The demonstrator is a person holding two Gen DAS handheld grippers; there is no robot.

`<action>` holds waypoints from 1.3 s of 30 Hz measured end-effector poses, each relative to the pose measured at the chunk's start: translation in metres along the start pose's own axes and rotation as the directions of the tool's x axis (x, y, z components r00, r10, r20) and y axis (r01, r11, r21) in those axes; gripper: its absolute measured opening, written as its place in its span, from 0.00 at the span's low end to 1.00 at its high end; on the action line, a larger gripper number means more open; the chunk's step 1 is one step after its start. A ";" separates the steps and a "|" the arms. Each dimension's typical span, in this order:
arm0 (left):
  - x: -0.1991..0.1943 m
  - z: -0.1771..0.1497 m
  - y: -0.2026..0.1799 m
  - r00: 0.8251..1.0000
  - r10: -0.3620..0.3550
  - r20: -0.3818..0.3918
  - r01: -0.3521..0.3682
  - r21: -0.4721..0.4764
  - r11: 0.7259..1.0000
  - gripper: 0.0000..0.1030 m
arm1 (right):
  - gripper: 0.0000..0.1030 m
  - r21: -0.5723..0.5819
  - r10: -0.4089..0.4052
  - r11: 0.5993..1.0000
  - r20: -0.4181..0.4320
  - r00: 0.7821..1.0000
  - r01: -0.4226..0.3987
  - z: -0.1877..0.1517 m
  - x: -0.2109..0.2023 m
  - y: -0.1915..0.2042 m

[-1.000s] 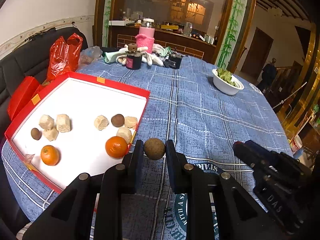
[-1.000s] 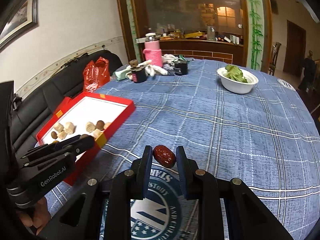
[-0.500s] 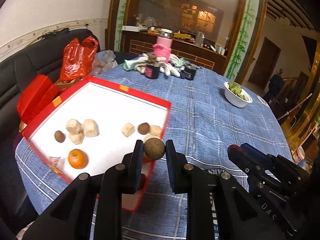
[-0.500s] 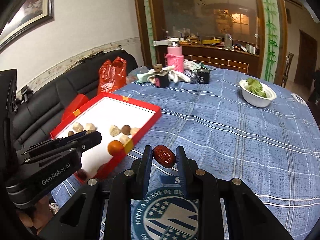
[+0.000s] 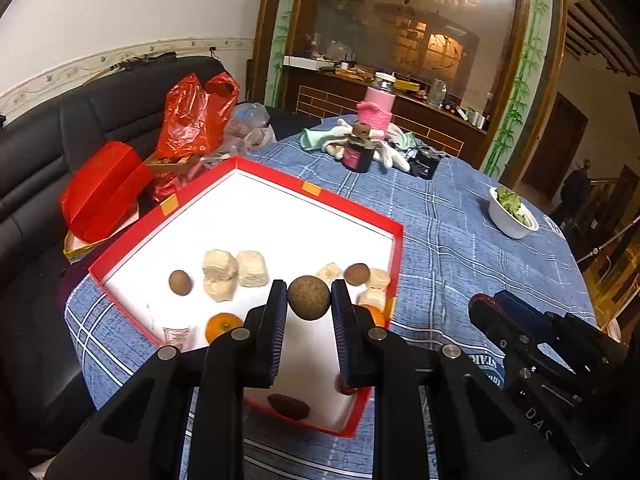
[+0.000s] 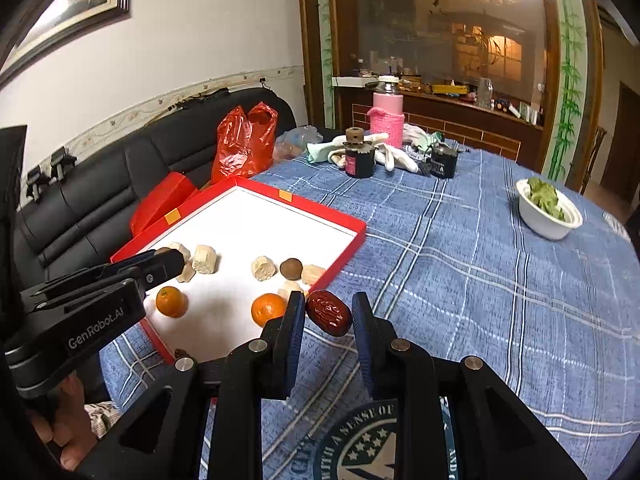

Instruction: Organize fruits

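Grippers have both shifted toward the red tray (image 5: 400,236) since a second ago. The left gripper (image 5: 309,300), previously over bare cloth, now hangs above the tray's white floor, its fingers clamped on a round brown fruit (image 5: 309,298); an orange (image 5: 222,326) lies just left of the fingers, a dark date (image 5: 289,406) beneath them. The right gripper (image 6: 329,312) pinches a red date (image 6: 329,313) just outside the tray's near corner, fingers close together. Blue plaid tablecloth (image 6: 480,280) covers the table; a white bowl of greens (image 6: 548,212) sits far right, a black sofa (image 6: 100,184) and red plastic bag (image 6: 244,140) beyond.
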State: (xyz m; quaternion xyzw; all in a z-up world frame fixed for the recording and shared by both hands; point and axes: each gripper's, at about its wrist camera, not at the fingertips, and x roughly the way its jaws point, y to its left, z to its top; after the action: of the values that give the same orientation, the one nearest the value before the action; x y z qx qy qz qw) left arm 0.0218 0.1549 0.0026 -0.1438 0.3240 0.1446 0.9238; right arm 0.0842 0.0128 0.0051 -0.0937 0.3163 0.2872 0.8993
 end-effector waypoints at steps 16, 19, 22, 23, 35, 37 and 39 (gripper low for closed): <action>0.019 0.014 0.030 0.996 0.090 0.003 -0.090 -0.023 0.996 0.19 | 0.24 -0.038 0.046 0.998 -0.022 0.999 -0.047 0.021 0.036 0.029; 0.026 0.016 0.037 0.994 0.112 -0.006 -0.112 -0.025 0.993 0.19 | 0.24 -0.042 0.056 0.997 -0.031 0.998 -0.057 0.025 0.045 0.034; 0.031 0.017 0.043 0.992 0.129 -0.010 -0.129 -0.025 0.991 0.19 | 0.24 -0.047 0.063 0.997 -0.039 0.997 -0.064 0.029 0.054 0.040; 0.034 0.017 0.044 0.991 0.132 -0.014 -0.132 -0.025 0.991 0.19 | 0.24 -0.050 0.063 0.997 -0.044 0.997 -0.065 0.030 0.058 0.042; 0.055 0.025 0.056 0.983 0.176 -0.043 -0.178 -0.030 0.984 0.19 | 0.24 -0.045 0.077 0.996 -0.108 0.991 -0.082 0.040 0.105 0.055; 0.058 0.027 0.055 0.982 0.185 -0.042 -0.186 -0.027 0.982 0.20 | 0.24 -0.043 0.079 0.996 -0.112 0.991 -0.084 0.040 0.108 0.056; 0.061 0.028 0.056 0.980 0.193 -0.047 -0.194 -0.025 0.981 0.20 | 0.24 -0.040 0.078 0.996 -0.118 0.990 -0.083 0.040 0.112 0.057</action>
State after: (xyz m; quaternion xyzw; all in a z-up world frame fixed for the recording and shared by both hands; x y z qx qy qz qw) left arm 0.0626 0.2267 -0.0254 -0.1284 0.3548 0.2351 0.8957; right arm 0.1433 0.1246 -0.0323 -0.1175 0.3653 0.3242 0.8646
